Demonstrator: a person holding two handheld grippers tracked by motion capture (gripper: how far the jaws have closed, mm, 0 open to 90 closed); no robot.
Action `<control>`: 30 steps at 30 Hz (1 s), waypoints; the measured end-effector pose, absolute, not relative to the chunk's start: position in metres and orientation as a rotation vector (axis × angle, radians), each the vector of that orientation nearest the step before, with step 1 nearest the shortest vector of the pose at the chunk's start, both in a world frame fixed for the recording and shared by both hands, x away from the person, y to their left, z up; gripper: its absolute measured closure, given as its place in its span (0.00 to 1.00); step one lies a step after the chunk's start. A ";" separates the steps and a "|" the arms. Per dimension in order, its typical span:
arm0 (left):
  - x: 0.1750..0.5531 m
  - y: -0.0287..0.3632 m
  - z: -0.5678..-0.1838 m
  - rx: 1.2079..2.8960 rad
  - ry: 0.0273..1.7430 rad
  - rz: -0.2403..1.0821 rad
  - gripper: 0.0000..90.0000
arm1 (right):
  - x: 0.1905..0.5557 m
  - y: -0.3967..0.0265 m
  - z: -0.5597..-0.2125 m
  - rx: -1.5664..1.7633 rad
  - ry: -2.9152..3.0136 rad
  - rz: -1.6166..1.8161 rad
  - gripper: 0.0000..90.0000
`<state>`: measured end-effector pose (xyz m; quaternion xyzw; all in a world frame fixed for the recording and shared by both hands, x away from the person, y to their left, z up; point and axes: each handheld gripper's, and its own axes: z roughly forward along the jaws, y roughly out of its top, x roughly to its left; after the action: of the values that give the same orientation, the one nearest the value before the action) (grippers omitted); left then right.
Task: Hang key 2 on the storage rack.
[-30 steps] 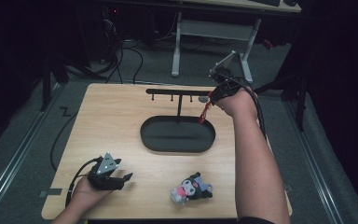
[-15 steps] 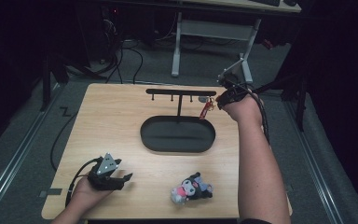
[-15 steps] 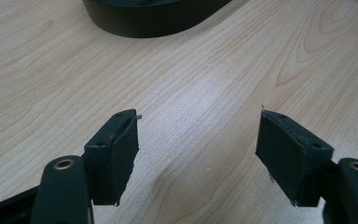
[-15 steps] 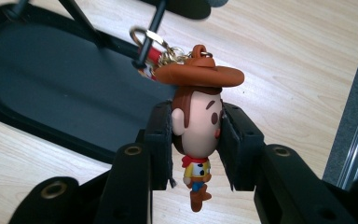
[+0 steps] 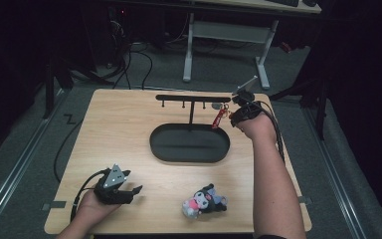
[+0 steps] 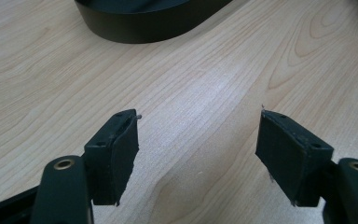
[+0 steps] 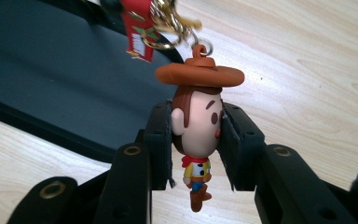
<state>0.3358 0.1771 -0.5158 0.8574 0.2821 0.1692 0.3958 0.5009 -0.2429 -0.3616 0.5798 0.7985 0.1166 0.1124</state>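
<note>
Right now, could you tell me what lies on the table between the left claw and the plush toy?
Nothing: in the high view, bare wood separates the left claw from the plush toy.

Black left gripper (image 5: pixel 113 186) — grey three-cornered plate, trailing cable; bare forearms

- You work at a light wooden table (image 5: pixel 124 129) that stands on grey carpet (image 5: pixel 35 134).
- Beyond the table's far edge you have a white-legged desk (image 5: pixel 226 30), its two feet resting on the carpet.
- To the far left of the table, black cables (image 5: pixel 129 59) loop on the floor under dark furniture.
- Left of the table, a metal floor rail (image 5: pixel 15 174) runs along the carpet.
- The room around your table is dark; light falls mainly on the tabletop.
</note>
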 end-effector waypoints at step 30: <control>0.329 0.166 -0.508 2.118 0.705 0.354 0.27 | 0.413 -0.270 -0.425 1.637 2.264 0.501 0.58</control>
<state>0.3290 0.1656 -0.5082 0.8475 0.2820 0.1417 0.4267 0.4126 -0.2699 -0.4251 0.5701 0.7884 0.1746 0.1511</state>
